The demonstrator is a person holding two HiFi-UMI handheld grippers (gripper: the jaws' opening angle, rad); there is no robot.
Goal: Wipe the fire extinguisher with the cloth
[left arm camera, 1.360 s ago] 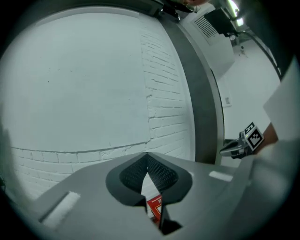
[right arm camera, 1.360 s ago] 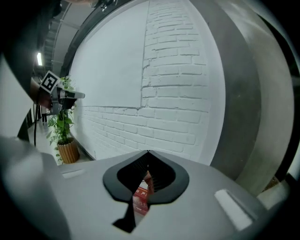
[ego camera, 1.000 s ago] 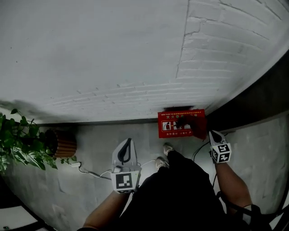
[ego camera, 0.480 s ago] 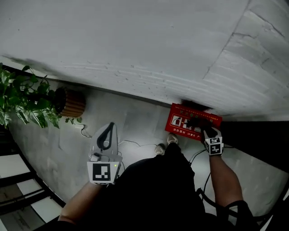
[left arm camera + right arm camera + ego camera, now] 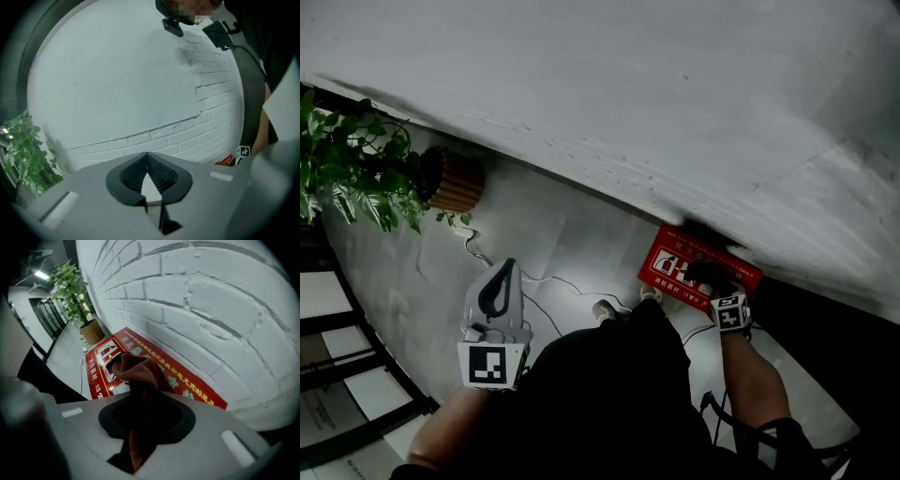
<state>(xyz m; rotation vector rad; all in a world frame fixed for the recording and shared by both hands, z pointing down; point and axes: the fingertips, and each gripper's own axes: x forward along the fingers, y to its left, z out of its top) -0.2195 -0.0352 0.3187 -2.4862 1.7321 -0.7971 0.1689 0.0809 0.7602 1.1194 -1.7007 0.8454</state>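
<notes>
Rust-red cloth (image 5: 140, 373) is bunched in R gripper (image 5: 146, 418). Its jaws have just been closing and now pinch the cloth at abt half-width, right over the red extinguisher box (image 5: 667, 265) on the floor by the brick wall (image 5: 197, 296). Wiping looks abt to start. Vs a sec ago, R hand has dropped to the box. L gripper (image 5: 148, 164) is closed, empty, off to the side.

The brown cloth (image 5: 138, 373) bunched in the right gripper (image 5: 145, 401), whose jaws have just been closing, hides their pads, while in the head view the print on the red box (image 5: 670, 262) is too small to read and the plant (image 5: 356, 173) is cut by the left edge.
</notes>
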